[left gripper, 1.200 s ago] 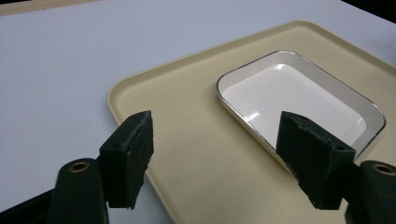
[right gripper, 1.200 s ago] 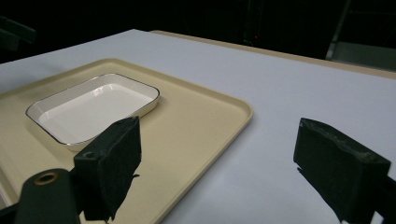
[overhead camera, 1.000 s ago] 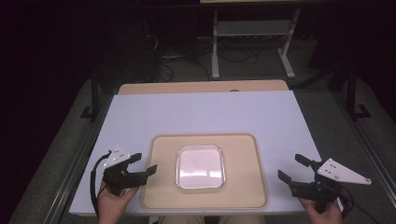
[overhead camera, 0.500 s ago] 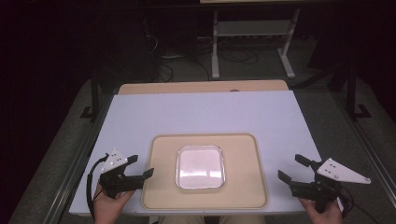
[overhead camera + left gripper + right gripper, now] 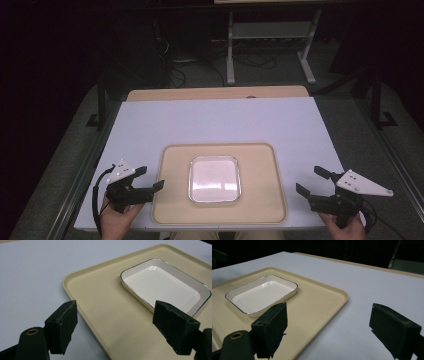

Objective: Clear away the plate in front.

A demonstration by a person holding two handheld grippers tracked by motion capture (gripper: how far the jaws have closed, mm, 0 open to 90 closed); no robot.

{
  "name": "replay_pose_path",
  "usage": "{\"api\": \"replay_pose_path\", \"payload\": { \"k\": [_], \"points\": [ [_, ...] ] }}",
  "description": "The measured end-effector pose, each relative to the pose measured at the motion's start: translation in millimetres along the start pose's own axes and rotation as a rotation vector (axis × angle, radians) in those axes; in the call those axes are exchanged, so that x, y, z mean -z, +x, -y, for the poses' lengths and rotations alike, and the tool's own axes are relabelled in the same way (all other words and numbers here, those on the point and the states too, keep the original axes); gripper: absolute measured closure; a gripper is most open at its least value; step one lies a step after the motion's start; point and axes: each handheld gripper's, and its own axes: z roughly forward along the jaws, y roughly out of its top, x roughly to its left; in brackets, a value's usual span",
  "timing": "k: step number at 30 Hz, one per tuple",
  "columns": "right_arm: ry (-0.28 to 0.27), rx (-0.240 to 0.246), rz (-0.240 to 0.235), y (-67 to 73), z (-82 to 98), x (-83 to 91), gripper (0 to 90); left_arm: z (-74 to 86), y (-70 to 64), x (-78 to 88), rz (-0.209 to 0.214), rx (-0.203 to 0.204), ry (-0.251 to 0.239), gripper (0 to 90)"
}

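A beige tray [image 5: 260,200] lies on the near middle of the white table [image 5: 215,122]. On it sits an empty white rectangular dish [image 5: 214,178] with a thin dark rim. My left gripper [image 5: 152,177] is held open at the tray's left edge, nothing between its jaws. In the left gripper view the left gripper [image 5: 116,315] looks across the tray [image 5: 105,302] at the dish [image 5: 162,285]. My right gripper [image 5: 307,179] is open just right of the tray, above the bare table. In the right gripper view the right gripper [image 5: 327,315] frames the tray's corner [image 5: 317,305], the dish [image 5: 262,293] beyond.
A tan board edge [image 5: 215,93] runs along the table's far side. Beyond it, on the dark floor, stand a metal stand [image 5: 270,45] and loose cables [image 5: 190,60]. Table rails run down both sides.
My left gripper has drifted slightly toward the table's near edge. The right gripper, tray and dish have not moved.
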Motion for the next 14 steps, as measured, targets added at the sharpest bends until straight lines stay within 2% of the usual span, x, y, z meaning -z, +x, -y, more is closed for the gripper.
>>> {"api": "replay_pose_path", "payload": {
  "k": [14],
  "points": [
    [0.002,0.003,-0.005,0.1,0.1,-0.5,13.9,-0.6,0.6,-1.1,0.004,-0.004,0.0,19.4]
  ]
}}
